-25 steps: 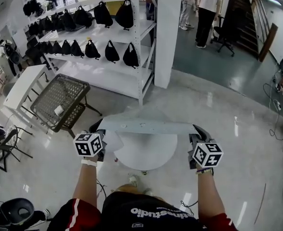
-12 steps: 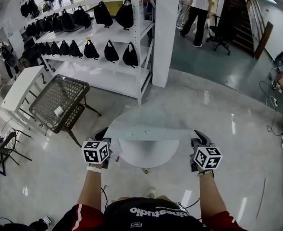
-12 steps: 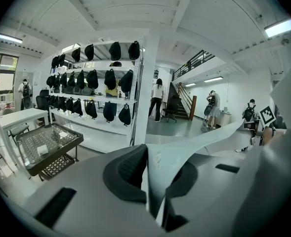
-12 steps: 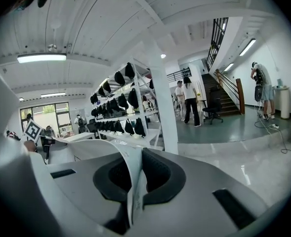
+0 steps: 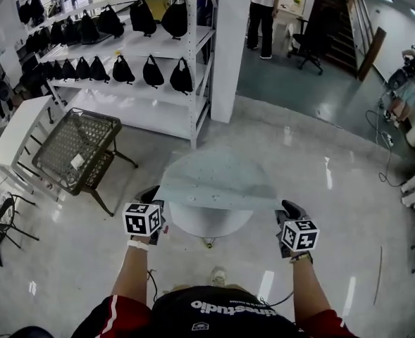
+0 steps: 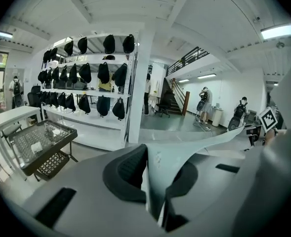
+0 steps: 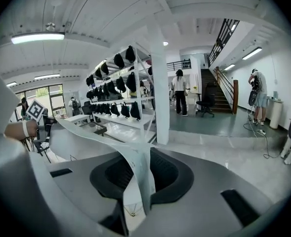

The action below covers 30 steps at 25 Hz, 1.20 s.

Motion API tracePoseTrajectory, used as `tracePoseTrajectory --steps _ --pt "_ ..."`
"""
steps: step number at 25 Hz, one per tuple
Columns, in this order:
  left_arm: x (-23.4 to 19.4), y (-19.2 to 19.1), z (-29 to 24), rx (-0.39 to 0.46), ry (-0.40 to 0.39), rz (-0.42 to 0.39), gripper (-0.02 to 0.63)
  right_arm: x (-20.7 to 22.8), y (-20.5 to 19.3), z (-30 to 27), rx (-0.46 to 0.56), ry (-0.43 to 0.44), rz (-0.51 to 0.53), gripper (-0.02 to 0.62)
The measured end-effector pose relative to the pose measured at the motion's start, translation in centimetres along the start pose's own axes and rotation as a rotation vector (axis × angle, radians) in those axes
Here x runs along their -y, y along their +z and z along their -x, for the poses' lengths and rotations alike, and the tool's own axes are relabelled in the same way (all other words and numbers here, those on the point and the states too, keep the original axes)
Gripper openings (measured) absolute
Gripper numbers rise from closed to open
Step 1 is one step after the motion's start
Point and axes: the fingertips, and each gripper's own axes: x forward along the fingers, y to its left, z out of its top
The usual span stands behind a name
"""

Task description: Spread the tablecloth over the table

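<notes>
the left gripper pinches the tablecloth at its 8 o'clock corner, and the right gripper clamps its 4 o'clock corner. the cloth stretches between them over the round table, whose 6 o'clock rim shows bare.

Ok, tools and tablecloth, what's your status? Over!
Copy: left tool and right tool each shut on a corner of the tablecloth. Cloth stretched flat over the round table. No obstacle seen.
</notes>
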Motion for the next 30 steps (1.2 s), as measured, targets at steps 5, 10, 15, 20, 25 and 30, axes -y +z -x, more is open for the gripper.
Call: tracePoseTrajectory --steps 5,10,15,20,25,30 --pt "0.3 -1.0 0.1 -0.016 -0.015 -0.015 0.034 -0.9 -1.7 2.3 -0.026 -0.007 -0.003 0.089" --pt "1.3 -2.0 0.1 -0.045 -0.037 -0.042 0.041 -1.4 -2.2 4.9 0.005 -0.025 -0.029 0.089" --pt "3.5 -5.1 0.0 -0.162 -0.090 -0.196 0.060 -2.1 -2.0 6.9 0.050 -0.041 -0.049 0.089" --pt "4.7 -9.1 0.4 -0.262 -0.113 -0.305 0.094 -3.3 -2.0 7.5 0.056 -0.037 -0.053 0.089" --pt "5.3 -10.2 1.7 -0.332 -0.181 -0.318 0.151 -4.3 -2.1 7.2 0.057 -0.030 -0.056 0.088" --pt "5.1 -12.7 4.0 -0.395 -0.236 -0.386 0.206 -6.3 -1.6 6.6 0.070 -0.009 -0.051 0.087"
